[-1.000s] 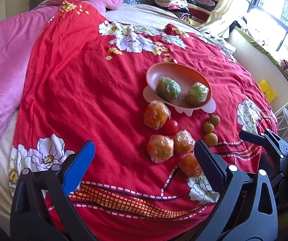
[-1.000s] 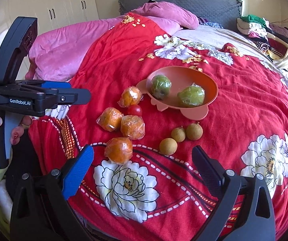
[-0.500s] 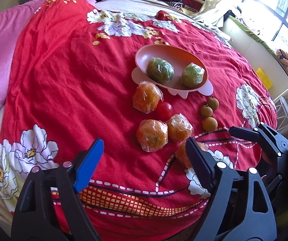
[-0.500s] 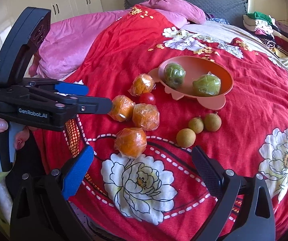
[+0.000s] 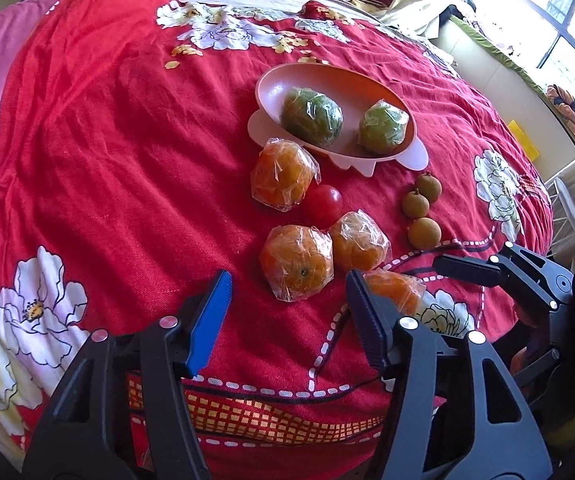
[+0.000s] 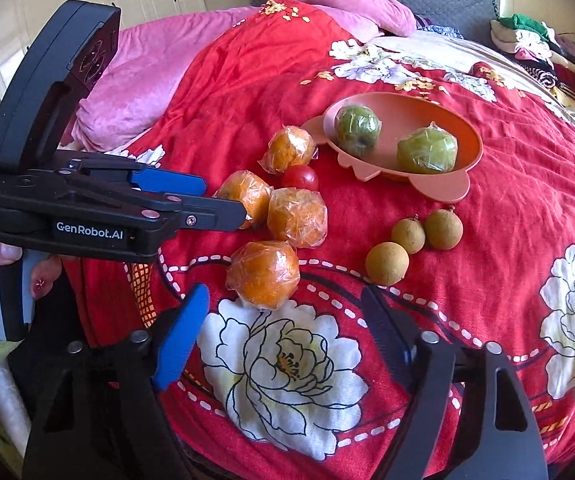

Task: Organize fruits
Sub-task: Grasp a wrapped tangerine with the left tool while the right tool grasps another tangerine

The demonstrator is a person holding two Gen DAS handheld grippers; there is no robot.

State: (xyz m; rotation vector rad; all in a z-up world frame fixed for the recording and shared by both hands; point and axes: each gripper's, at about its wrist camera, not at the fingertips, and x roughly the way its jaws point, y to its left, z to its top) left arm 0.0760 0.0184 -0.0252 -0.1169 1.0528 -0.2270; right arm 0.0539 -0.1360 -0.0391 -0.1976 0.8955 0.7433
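Four oranges in crinkly clear wrap, a glossy cherry tomato (image 5: 322,201) and three rough brown longans (image 6: 409,236) lie on the bed's red flowered blanket (image 5: 107,140) toward its foot edge. Beyond them a smooth oval pink bowl (image 5: 275,88) holds two wrapped green fruits. The left claw (image 5: 287,316) hovers open just short of the nearest wrapped orange (image 5: 297,263). The right claw (image 6: 283,330) hangs open before another orange (image 6: 263,274), empty.
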